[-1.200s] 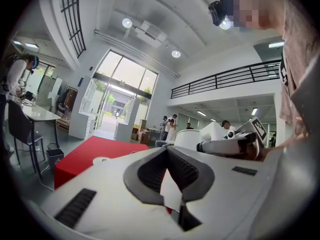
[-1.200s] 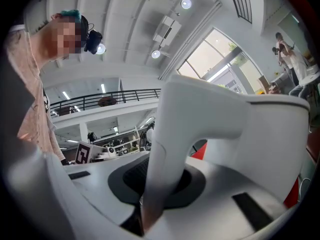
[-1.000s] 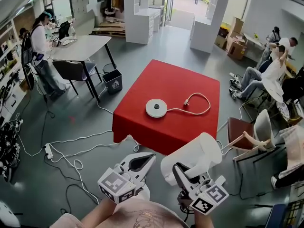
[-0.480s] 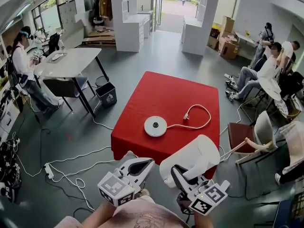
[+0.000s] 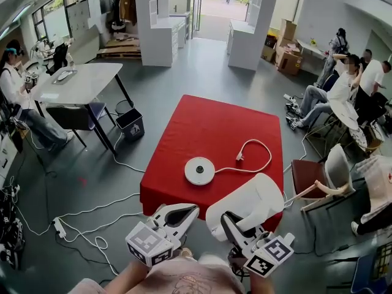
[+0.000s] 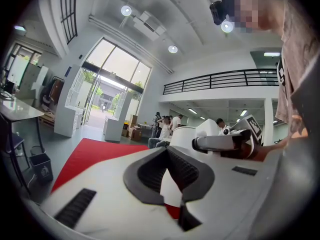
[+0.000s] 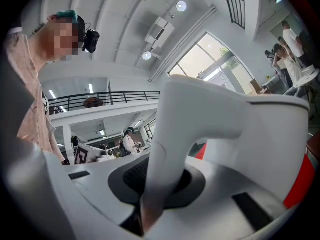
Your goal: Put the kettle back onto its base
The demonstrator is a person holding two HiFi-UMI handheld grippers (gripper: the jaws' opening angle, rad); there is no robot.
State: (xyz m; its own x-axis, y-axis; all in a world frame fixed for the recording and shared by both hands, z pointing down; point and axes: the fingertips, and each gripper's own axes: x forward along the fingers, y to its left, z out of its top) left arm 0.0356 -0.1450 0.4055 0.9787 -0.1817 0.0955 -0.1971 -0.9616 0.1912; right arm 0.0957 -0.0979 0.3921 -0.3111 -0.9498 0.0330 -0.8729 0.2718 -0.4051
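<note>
My right gripper [image 5: 233, 224] is clamped on the handle [image 7: 165, 169] of the kettle [image 5: 251, 201]. I'd keep it upright, centre it over the base [image 5: 199, 170], then lower straight.

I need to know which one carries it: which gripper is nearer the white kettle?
Right. The right gripper is shut on the kettle. The left gripper is beside the kettle, to its left in the head view, not holding it.

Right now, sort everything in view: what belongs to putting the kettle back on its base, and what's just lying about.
For the job: kettle, gripped at its handle by the right gripper; round base and its cord, on the red table.

Lying about: white table, bin, chair, cardboard boxes, floor cables.
</note>
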